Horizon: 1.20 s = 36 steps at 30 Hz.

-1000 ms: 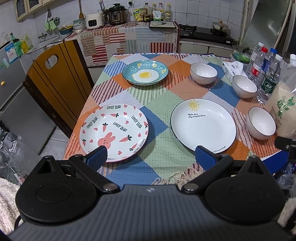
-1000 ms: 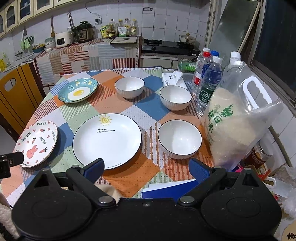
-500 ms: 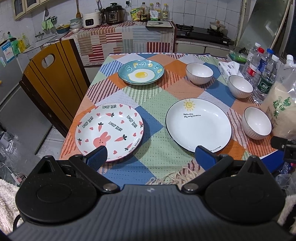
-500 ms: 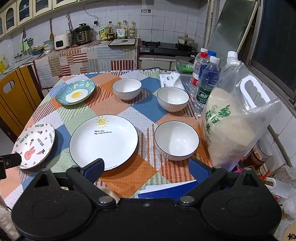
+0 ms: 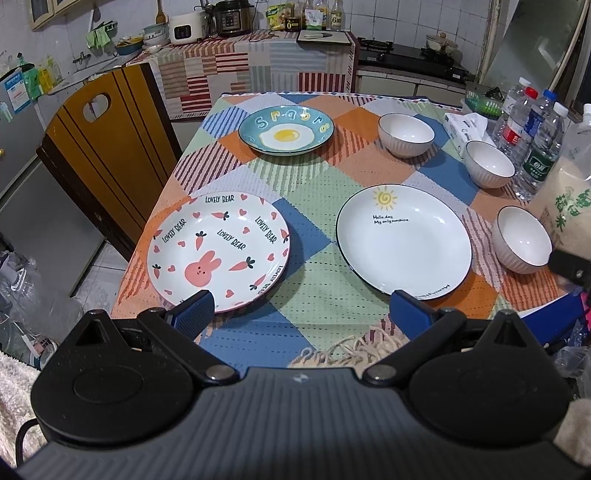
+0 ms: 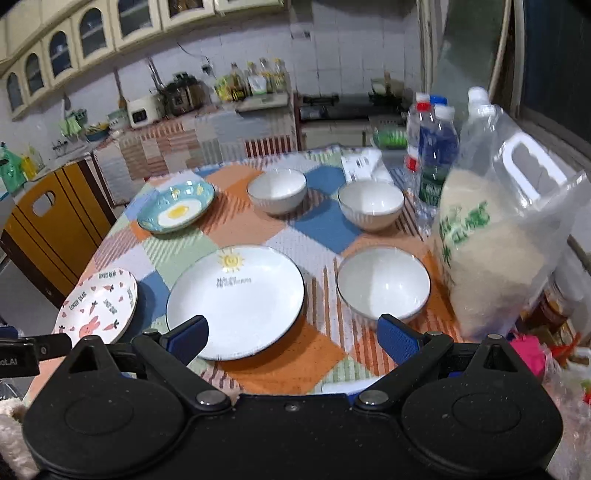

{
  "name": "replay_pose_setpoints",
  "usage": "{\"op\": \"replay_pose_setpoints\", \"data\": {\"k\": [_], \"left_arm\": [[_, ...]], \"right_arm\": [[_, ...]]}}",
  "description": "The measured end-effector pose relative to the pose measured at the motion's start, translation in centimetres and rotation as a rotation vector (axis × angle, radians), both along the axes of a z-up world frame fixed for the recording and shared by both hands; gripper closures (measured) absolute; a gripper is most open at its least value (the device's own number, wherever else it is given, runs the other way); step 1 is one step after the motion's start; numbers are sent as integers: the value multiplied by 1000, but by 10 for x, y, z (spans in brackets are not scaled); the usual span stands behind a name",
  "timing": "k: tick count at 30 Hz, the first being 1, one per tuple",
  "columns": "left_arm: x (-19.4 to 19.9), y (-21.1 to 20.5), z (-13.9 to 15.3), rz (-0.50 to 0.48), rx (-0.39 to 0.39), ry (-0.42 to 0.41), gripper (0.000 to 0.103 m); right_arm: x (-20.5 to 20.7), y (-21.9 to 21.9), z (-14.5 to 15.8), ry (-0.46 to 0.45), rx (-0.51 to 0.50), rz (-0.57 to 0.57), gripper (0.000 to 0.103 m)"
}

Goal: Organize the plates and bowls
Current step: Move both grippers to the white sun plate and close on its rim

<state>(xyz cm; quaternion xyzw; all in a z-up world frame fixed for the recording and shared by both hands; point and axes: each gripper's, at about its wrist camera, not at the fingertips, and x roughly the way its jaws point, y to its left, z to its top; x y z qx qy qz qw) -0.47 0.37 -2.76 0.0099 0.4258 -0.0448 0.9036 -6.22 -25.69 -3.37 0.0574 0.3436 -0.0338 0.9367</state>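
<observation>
On the patchwork tablecloth lie a pink rabbit plate [image 5: 218,250] at the near left, a white sun plate [image 5: 403,238] at the near middle and a blue fried-egg plate [image 5: 285,130] at the far side. Three white bowls stand in a row on the right: far [image 5: 405,134], middle [image 5: 488,164], near [image 5: 523,238]. My left gripper [image 5: 299,314] is open and empty above the near table edge. My right gripper [image 6: 291,338] is open and empty, in front of the sun plate [image 6: 236,290] and the near bowl [image 6: 383,283].
A big bag of rice [image 6: 495,236] and water bottles [image 6: 436,158] stand along the table's right edge, with a tissue pack [image 5: 465,125] behind. A wooden chair [image 5: 99,147] stands at the left. A kitchen counter with appliances [image 5: 229,16] runs along the back.
Both grippers have moved forward toward the table. The right view has tilted up and is motion-blurred. Plates and bowls have not moved.
</observation>
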Motion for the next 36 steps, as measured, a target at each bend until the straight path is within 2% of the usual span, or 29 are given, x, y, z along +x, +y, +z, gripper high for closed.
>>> {"op": "replay_pose_setpoints", "data": {"k": [2, 4, 5, 7, 9, 13, 16, 18, 20, 22, 26, 32, 33, 36], "left_arm": [[3, 0, 1, -19, -28, -23, 0], [6, 0, 3, -59, -82, -11, 0], [8, 0, 4, -75, -104, -1, 0], [14, -3, 5, -100, -114, 6, 0], [22, -10, 4, -131, -87, -3, 0], [53, -26, -11, -112, 37, 1, 3], [77, -35, -32, -138, 79, 17, 4], [95, -37, -48, -143, 55, 75, 4], [110, -37, -63, -145, 31, 110, 6], [119, -38, -73, -151, 30, 111, 7], [135, -39, -88, -185, 15, 115, 7], [141, -29, -104, -212, -76, 136, 7], [142, -28, -106, -220, -87, 143, 8], [143, -29, -112, -242, -108, 158, 24]], "right_arm": [[-4, 2, -1, -83, -28, 26, 3], [-12, 0, -3, -213, -17, 116, 3], [-14, -1, -2, -248, -1, 179, 3], [-10, 0, 0, -240, 10, 241, 3], [-4, 0, 0, -239, 29, 257, 3], [24, -1, -11, -133, 58, 288, 5], [39, -7, -25, -107, 215, 388, 7], [47, -9, -35, -87, 270, 375, 7], [57, -7, -46, -44, 254, 356, 7], [64, -6, -57, 5, 244, 310, 8], [76, -16, -78, 87, 309, 231, 9], [89, -36, -106, 170, 384, 113, 9], [90, -36, -109, 171, 387, 107, 11], [97, -35, -122, 189, 366, 81, 18]]}}
